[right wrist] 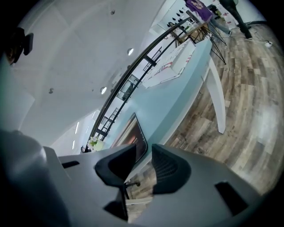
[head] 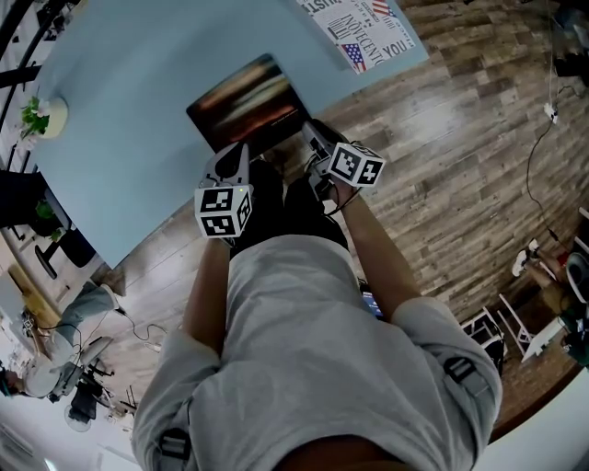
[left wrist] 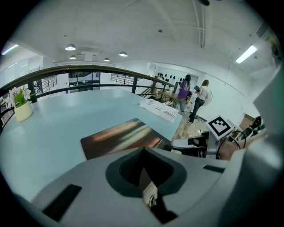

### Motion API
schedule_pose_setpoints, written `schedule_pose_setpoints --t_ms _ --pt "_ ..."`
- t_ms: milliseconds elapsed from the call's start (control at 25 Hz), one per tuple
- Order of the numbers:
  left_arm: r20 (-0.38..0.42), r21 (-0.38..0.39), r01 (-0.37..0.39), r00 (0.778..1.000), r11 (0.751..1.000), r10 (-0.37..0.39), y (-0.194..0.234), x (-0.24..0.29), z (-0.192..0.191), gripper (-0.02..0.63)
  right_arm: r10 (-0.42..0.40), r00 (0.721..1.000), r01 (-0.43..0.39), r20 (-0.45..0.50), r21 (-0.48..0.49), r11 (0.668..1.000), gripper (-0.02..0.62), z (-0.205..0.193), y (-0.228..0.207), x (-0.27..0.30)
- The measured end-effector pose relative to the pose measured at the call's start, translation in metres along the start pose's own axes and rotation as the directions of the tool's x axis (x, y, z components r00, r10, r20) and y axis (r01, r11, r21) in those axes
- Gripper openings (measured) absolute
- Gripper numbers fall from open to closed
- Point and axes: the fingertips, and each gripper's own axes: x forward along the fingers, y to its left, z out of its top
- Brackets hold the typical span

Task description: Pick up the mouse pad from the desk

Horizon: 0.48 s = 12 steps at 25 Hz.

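The mouse pad [head: 248, 99] is a dark rectangle with orange streaks; it lies flat near the front edge of the light blue desk [head: 120, 138]. My left gripper [head: 239, 155] hovers just before the pad's near edge. In the left gripper view its jaws meet, shut and empty [left wrist: 143, 151], with the pad [left wrist: 117, 137] beyond them. My right gripper [head: 315, 136] sits at the pad's near right corner. In the right gripper view its jaws stand apart, open [right wrist: 144, 153]. The pad's corner [right wrist: 135, 133] shows just past the gap, and neither pad presses on it.
A white pot of flowers [head: 44, 115] stands at the desk's left end, and printed posters [head: 363, 28] lie at its far right. Wood floor [head: 460, 166] runs along the desk's front edge. Two people [left wrist: 195, 95] stand far off beyond a dark railing [left wrist: 88, 71].
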Motion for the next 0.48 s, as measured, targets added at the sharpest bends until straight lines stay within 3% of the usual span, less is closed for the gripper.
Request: schedule_pose_setpoints --t_ms 480 --pt "0.005 -0.007 -0.002 1.0 1.0 0.002 0.0065 -0.0009 0.0032 0.012 -0.016 1.0 0.016 -0.002 -0.024 1.0 0.069 0.0034 0.0047 0.0043"
